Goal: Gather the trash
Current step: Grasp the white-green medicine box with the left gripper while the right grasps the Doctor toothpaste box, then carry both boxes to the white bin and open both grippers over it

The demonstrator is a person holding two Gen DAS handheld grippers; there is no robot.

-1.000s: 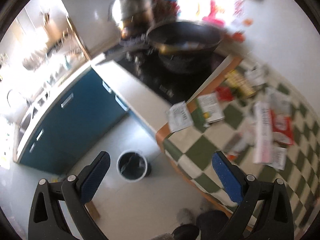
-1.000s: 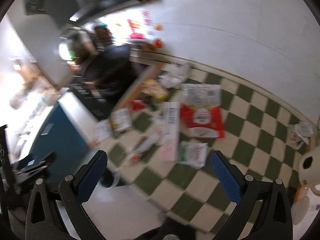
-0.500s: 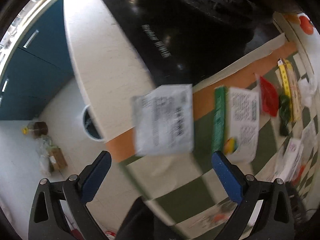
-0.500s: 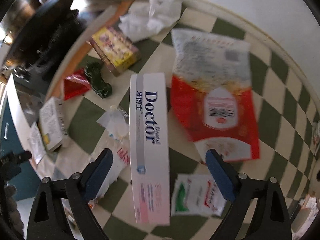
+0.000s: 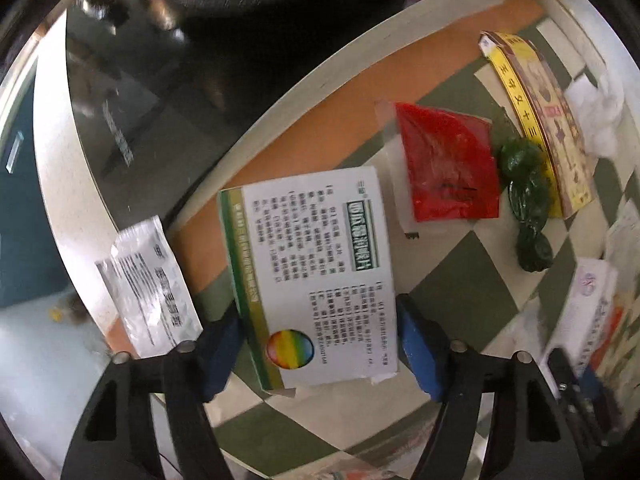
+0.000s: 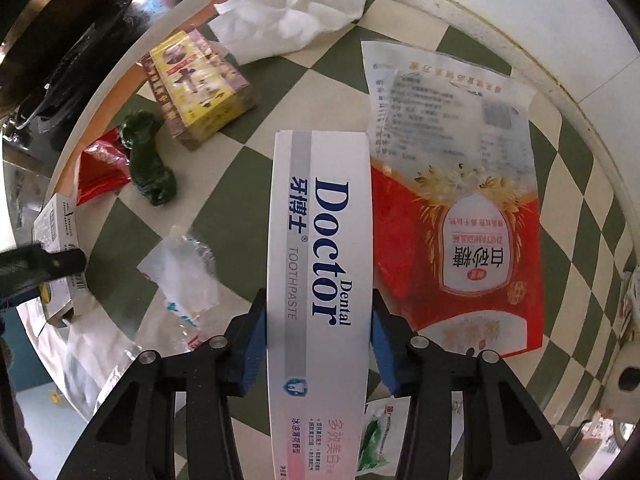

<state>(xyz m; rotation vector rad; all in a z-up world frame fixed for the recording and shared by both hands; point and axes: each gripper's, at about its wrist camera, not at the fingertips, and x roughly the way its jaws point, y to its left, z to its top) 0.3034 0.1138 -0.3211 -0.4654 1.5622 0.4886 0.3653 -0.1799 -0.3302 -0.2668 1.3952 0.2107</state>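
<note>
Left gripper (image 5: 320, 344) clamps the light, crushable box (image 5: 316, 276) at its near end; right gripper (image 6: 318, 342) clamps the stiff toothpaste carton (image 6: 320, 280) across its width.

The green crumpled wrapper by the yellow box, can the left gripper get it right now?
Probably not yet. The left gripper sits around the white medicine box, which fills its gap. The green wrapper lies uncovered off to one side, so nothing else blocks it.

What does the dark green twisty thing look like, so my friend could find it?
Find the green-and-white checked tablecloth. Between the yellow box and the red packet lies a crumpled green wrapper. It alone is shiny, dark green and lumpy, not flat.
</note>
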